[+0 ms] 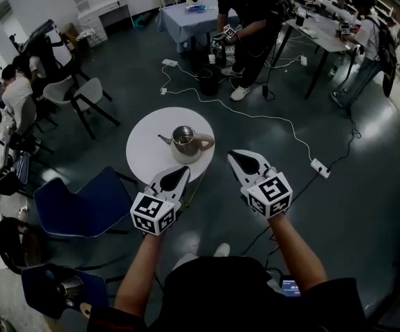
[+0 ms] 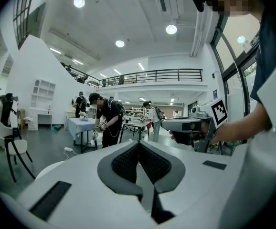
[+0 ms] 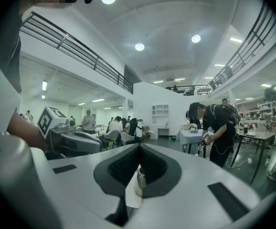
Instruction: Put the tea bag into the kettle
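Note:
A metal kettle (image 1: pixel 185 141) with a spout and an open top stands on the round white table (image 1: pixel 144 159). Both grippers hover near the table's front edge, above the floor. My left gripper (image 1: pixel 179 172) sits over the table's near rim, shut, with nothing between its jaws (image 2: pixel 139 144). My right gripper (image 1: pixel 236 156) is to the right of the table, off its edge. It is shut on the tea bag (image 3: pixel 137 184), a white paper piece pinched between the pads in the right gripper view. The tea bag does not show in the head view.
A blue chair (image 1: pixel 82 206) stands left of the table, close to my left arm. A white cable and power strip (image 1: pixel 319 167) lie on the floor to the right. A person (image 1: pixel 252 19) works at a blue-covered table (image 1: pixel 186 16) behind. More chairs stand at far left.

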